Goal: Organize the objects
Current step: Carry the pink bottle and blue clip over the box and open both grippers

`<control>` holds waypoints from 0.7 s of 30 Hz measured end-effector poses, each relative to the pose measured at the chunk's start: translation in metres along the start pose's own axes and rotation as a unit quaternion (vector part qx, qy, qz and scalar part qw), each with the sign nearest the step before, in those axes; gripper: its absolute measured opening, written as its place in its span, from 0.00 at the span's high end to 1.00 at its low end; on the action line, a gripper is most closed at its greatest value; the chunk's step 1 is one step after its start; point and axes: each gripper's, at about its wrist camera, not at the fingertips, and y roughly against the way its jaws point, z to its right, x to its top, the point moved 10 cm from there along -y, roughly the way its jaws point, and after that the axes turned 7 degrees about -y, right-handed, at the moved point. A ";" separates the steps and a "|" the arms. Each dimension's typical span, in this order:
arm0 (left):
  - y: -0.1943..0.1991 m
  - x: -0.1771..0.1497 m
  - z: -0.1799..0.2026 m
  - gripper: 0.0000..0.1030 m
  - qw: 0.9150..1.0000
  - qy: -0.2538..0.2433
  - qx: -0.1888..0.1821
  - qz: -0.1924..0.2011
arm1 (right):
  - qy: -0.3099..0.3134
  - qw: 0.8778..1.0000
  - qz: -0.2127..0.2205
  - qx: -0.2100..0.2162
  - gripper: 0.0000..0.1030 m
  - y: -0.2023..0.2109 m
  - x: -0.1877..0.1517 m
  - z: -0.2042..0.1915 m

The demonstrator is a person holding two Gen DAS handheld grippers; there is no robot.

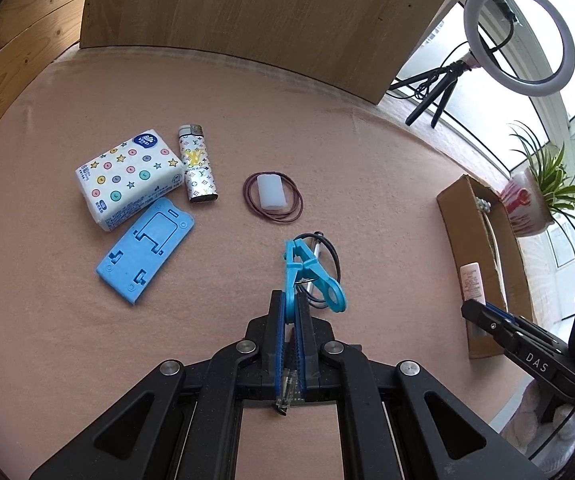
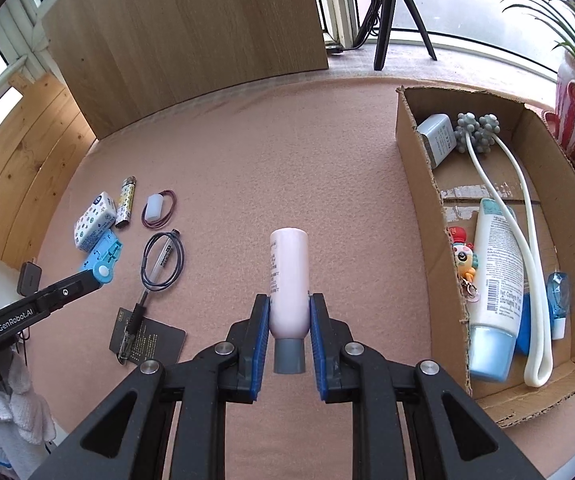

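at right of the right wrist view, the cardboard box [image 2: 419,184] already holds several items. right gripper [image 2: 288,312] is clamped on a pink bottle [image 2: 288,272], left gripper [image 1: 290,312] on a blue clip [image 1: 307,272]; tissue pack [image 1: 127,178], lighter [image 1: 197,164] and others remain at left.

Both tongs are built alike: matte black, speckled linkage arms with triangular cut-outs, joined by round silver pivot screws. The left tongs [image 1: 290,320] carry narrow black fingers lined with blue ribbed pads; seen from the other camera, their side reads "GenRobot.AI" in white. The right tongs [image 2: 289,320] have the same blue pads, and white "DAS" lettering shows on their side.
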 end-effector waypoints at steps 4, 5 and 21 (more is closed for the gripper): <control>0.003 0.010 0.024 0.96 1.000 -0.014 -0.014 0.008 | 0.000 1.000 0.022 -0.008 0.83 0.021 0.008 0.012; 0.004 0.012 0.031 0.96 1.000 -0.018 -0.017 0.011 | 0.000 1.000 0.027 -0.011 0.83 0.026 0.009 0.016; -0.028 0.035 0.198 0.96 0.990 -0.121 -0.064 0.012 | -0.048 0.995 0.068 -0.058 0.83 0.074 0.024 0.125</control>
